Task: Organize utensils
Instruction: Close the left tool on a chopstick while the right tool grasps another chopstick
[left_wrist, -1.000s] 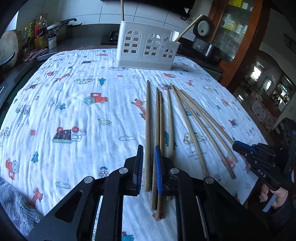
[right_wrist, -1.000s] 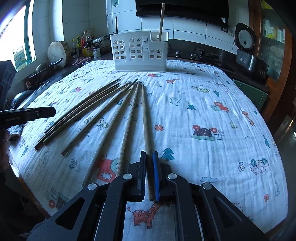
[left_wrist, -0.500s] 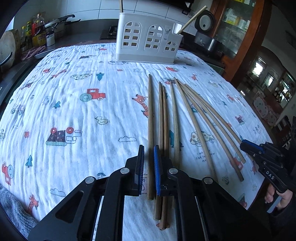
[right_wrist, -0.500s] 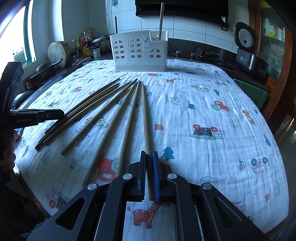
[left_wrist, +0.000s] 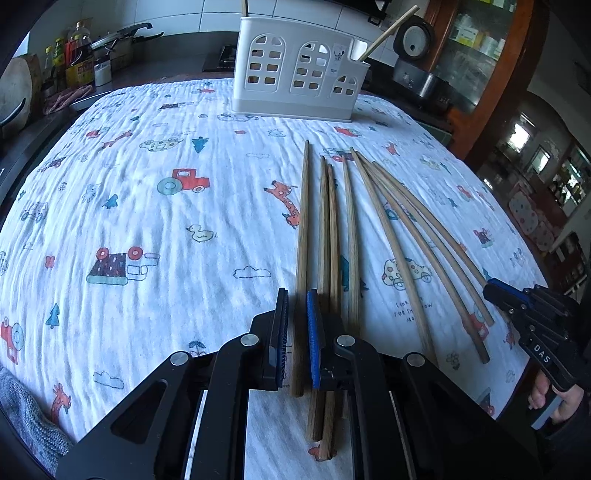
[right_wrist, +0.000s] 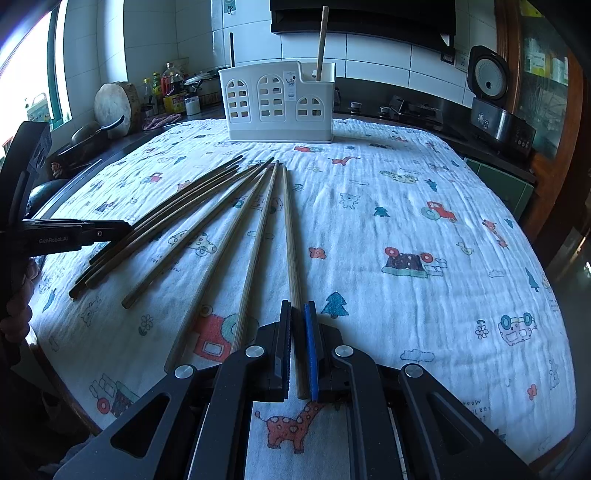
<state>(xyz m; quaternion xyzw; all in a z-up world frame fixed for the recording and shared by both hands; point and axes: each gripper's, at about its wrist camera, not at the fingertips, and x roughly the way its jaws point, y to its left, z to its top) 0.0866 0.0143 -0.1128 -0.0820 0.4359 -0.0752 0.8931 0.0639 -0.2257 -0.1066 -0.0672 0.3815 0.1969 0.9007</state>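
Observation:
Several wooden chopsticks lie fanned on the printed cloth (left_wrist: 147, 206). My left gripper (left_wrist: 297, 295) has its jaws close around the near end of the leftmost chopstick (left_wrist: 303, 229), which rests on the cloth. My right gripper (right_wrist: 298, 308) has its jaws close around the near end of the rightmost chopstick (right_wrist: 289, 229), which also lies flat. A white utensil holder (left_wrist: 299, 70) stands at the far edge with a chopstick (right_wrist: 322, 44) in it; the right wrist view shows the holder too (right_wrist: 277, 107).
The right gripper shows at the right edge of the left view (left_wrist: 532, 317), the left gripper at the left edge of the right view (right_wrist: 74, 236). Bottles and a pan (right_wrist: 166, 92) stand on the back counter, a rice cooker (right_wrist: 487, 88) at right.
My left gripper has moved forward along the leftmost chopstick, its jaws narrowing around it. The right gripper has stayed still on the rightmost chopstick.

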